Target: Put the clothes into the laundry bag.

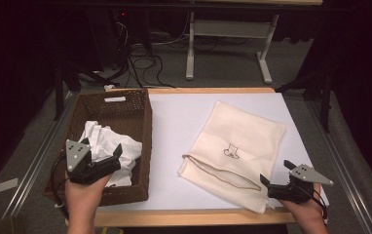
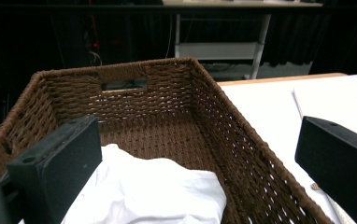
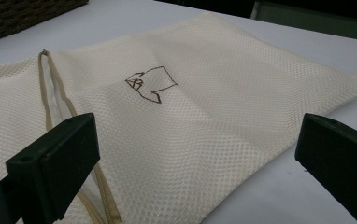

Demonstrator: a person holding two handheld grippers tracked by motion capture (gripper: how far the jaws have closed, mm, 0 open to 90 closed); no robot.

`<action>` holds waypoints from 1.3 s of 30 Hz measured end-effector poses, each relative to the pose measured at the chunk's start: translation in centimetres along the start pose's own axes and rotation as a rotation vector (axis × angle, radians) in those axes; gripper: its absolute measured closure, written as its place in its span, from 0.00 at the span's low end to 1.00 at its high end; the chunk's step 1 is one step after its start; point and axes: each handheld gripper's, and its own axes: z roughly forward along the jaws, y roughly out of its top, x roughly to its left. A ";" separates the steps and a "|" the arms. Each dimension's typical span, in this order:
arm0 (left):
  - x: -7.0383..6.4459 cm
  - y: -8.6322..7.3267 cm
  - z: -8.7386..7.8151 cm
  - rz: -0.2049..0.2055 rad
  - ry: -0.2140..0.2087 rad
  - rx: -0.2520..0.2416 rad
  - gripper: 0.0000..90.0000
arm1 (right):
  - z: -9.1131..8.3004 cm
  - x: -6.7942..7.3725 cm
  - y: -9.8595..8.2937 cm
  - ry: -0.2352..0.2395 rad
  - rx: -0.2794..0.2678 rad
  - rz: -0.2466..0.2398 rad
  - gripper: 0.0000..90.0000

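Note:
A brown wicker basket (image 1: pixel 144 122) stands on the left of the table with a crumpled white cloth (image 1: pixel 107 140) in it. My left gripper (image 1: pixel 101 147) hovers open over the basket's near end, above the cloth (image 2: pixel 153 196), facing the basket's far wall (image 2: pixel 167 102). A cream mesh bag (image 1: pixel 240 131) with a small brown drawing (image 1: pixel 232 152) lies flat to the right, its zip edge (image 3: pixel 55 98) towards the basket. Open and holding nothing, my right gripper (image 1: pixel 275 171) sits at the bag's near right corner, just over the mesh (image 3: pixel 204 126).
The table top (image 1: pixel 174 117) is white with a wooden front edge (image 1: pixel 194 217). Metal rails run along both sides. Beyond the table a white desk frame (image 1: pixel 223 29) and cables (image 1: pixel 140 63) are on the floor.

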 end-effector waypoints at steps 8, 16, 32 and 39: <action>0.0 2.0 2.8 0.038 -0.009 0.106 0.01 | 0.0 -0.4 0.0 0.005 0.002 0.009 0.01; 2.2 1.9 5.7 0.013 0.023 0.290 0.01 | 0.1 -0.2 0.0 0.012 0.003 0.009 0.01; 6.3 -1.3 10.0 -0.130 0.019 0.834 0.00 | 0.1 -0.2 0.0 0.016 0.002 0.004 0.01; 6.2 -4.1 12.4 -0.193 -0.011 1.039 0.00 | 0.2 -0.1 0.0 0.021 0.001 0.001 0.01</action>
